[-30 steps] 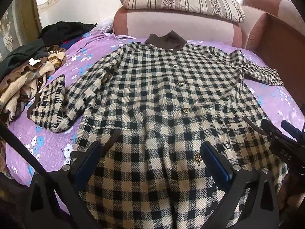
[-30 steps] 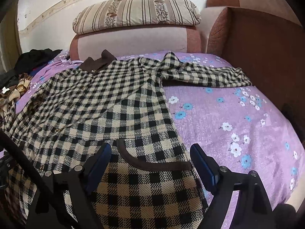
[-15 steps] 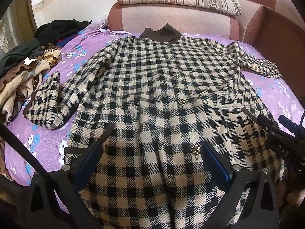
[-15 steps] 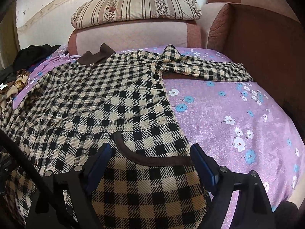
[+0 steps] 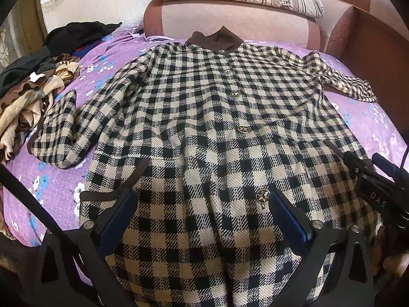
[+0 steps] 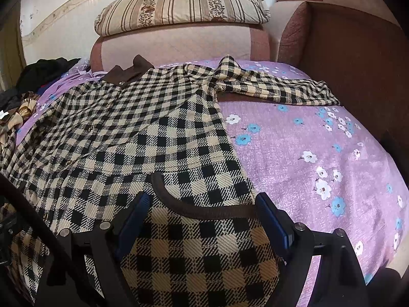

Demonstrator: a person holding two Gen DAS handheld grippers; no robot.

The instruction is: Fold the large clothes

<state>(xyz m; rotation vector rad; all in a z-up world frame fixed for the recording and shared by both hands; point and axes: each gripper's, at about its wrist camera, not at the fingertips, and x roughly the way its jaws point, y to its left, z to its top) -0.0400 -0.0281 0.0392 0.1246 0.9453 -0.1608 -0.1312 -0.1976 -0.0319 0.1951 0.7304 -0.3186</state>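
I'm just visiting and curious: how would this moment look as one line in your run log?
stage: before first fold | checked coat: spread flat, buttoned, on purple bedspread | left gripper: open over hem | right gripper: open over pocket | sleeves: unfolded

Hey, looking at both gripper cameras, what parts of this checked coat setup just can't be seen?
- Checked coat hem: cut off by the bottom edge in both views, behind the left gripper and right gripper.
- Far cuff of its left sleeve: folded under itself, left wrist view.
- Clothes pile: cut by the left edge, items indistinguishable.
- Whether either gripper touches the fabric: unclear.
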